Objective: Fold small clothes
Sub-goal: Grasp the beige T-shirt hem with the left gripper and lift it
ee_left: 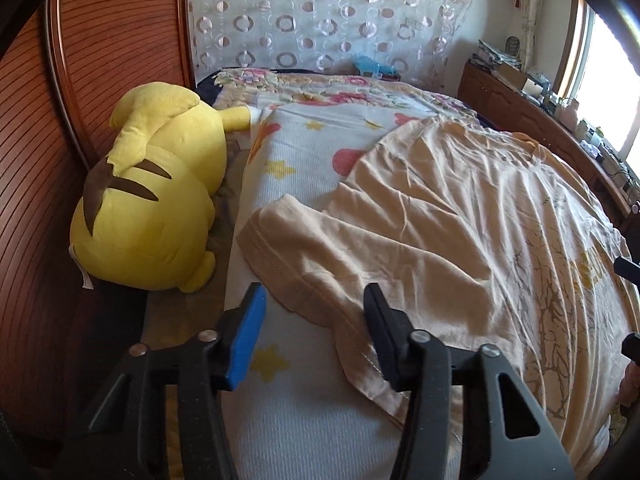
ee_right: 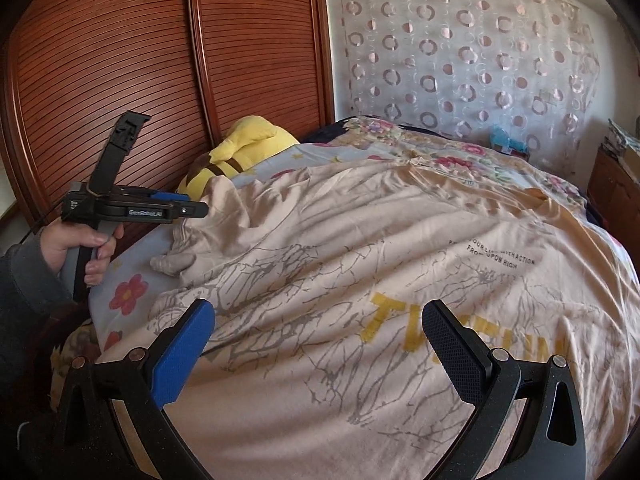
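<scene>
A cream T-shirt with grey branch print and yellow letters lies spread, front up, on the bed. Its left sleeve lies flat toward the bed's left edge. My left gripper points down at that sleeve. The sleeve's hem lies between the blue and black fingers, which stand apart without pinching it. In the right wrist view the left gripper hangs just above the sleeve, held by a hand. My right gripper stands wide open over the shirt's printed chest, holding nothing.
A large yellow plush toy lies between the bed's left edge and the slatted wooden wardrobe doors. The bedcover is pale blue with stars and flowers. A cluttered wooden dresser runs under the window at the right.
</scene>
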